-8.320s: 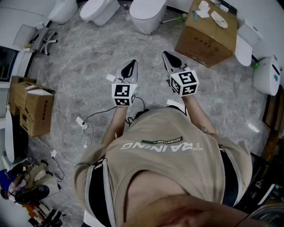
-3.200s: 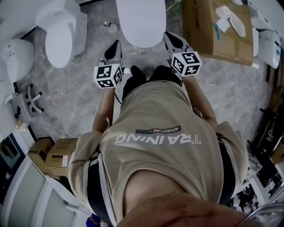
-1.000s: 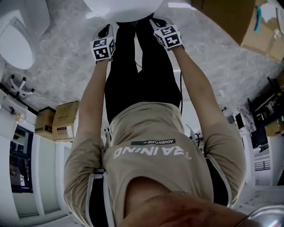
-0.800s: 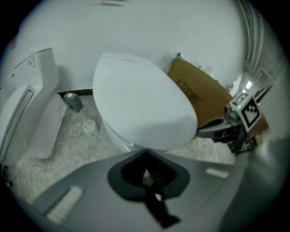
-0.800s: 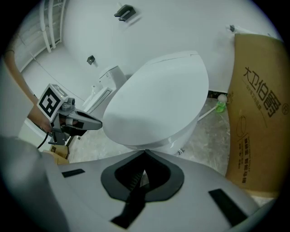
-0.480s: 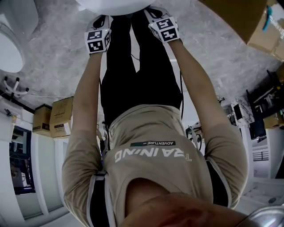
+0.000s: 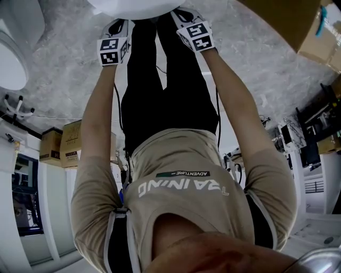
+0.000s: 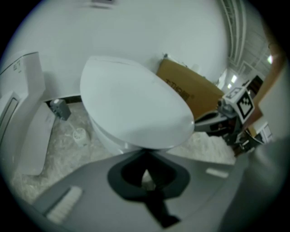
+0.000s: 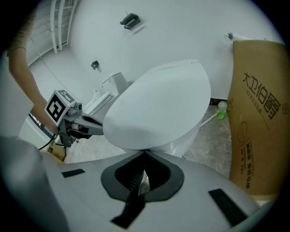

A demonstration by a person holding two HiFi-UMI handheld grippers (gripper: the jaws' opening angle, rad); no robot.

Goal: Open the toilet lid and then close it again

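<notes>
Toilet lid [image 8: 136,104] glossy white, smooth oval; left gripper [image 8: 145,154] and right gripper [image 9: 145,154] fingers pressed together at its rim.

Both your arms reach straight up the frame, past your black trousers [image 7: 160,80]. Your left gripper [image 7: 118,25] sits just left of top centre and your right gripper [image 7: 180,15] just right of it. Each has its tip at the near rim of the white toilet lid [image 7: 136,5], which the top edge cuts off. From here you cannot tell how the jaws stand. A second toilet [image 7: 10,53] lies at the far upper left, a cardboard box [image 7: 277,21] at the upper right, and two smaller boxes [image 7: 61,144] at mid left beside the grey marbled floor [image 7: 64,85].
</notes>
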